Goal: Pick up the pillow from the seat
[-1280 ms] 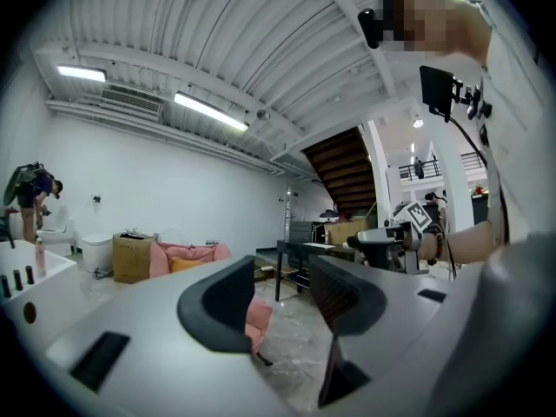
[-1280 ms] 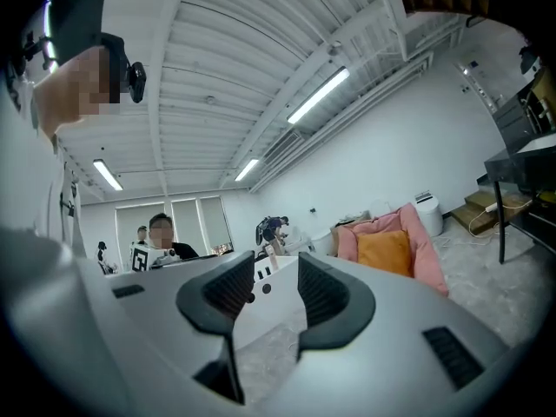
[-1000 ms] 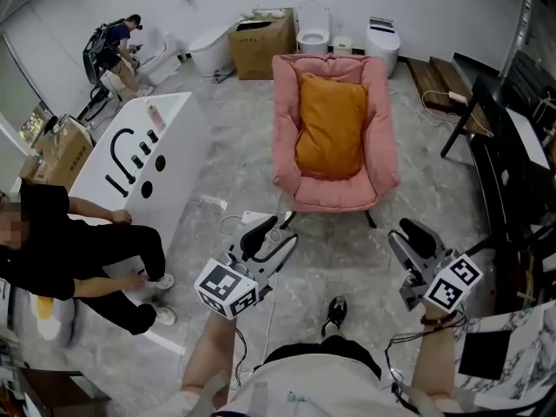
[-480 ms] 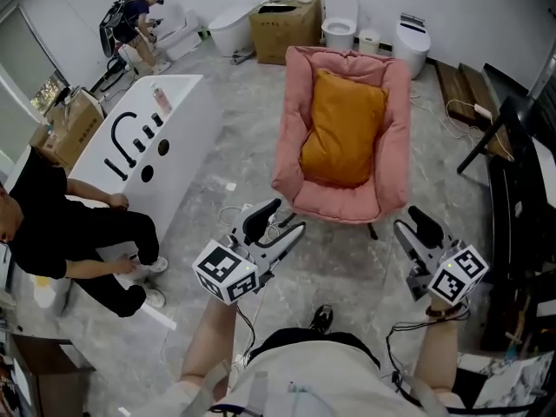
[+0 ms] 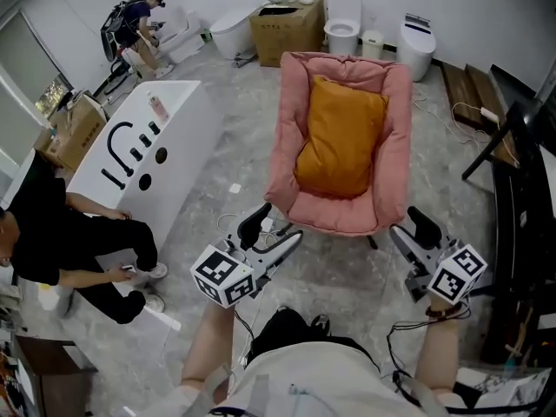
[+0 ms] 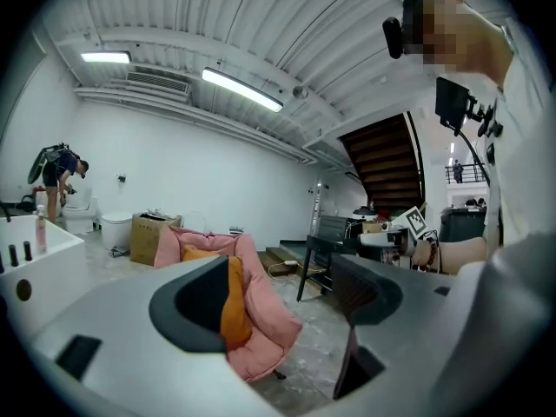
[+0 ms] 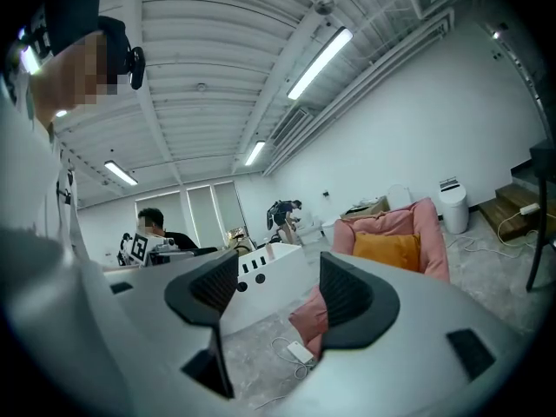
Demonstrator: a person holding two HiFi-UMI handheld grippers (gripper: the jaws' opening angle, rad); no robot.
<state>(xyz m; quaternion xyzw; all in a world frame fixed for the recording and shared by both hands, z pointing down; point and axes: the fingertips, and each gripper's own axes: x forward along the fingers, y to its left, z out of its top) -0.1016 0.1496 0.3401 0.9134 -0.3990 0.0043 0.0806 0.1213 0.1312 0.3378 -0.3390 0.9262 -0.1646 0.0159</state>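
Pillow [image 5: 340,137] leans in pink chair [image 5: 283,150], white bathtub [image 5: 187,122] alongside.

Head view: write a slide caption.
Left gripper and right gripper, jaws just opened and empty, face orange pillow on pink armchair.

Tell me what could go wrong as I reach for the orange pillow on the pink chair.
The left gripper and right gripper are short of the pillow, jaws just opened wider, nothing between them.
1. A white adapter and its cable lie on the floor before the chair; a foot could catch them.
2. The pillow is broad and soft; a pinch at one edge may slip or let it sag.
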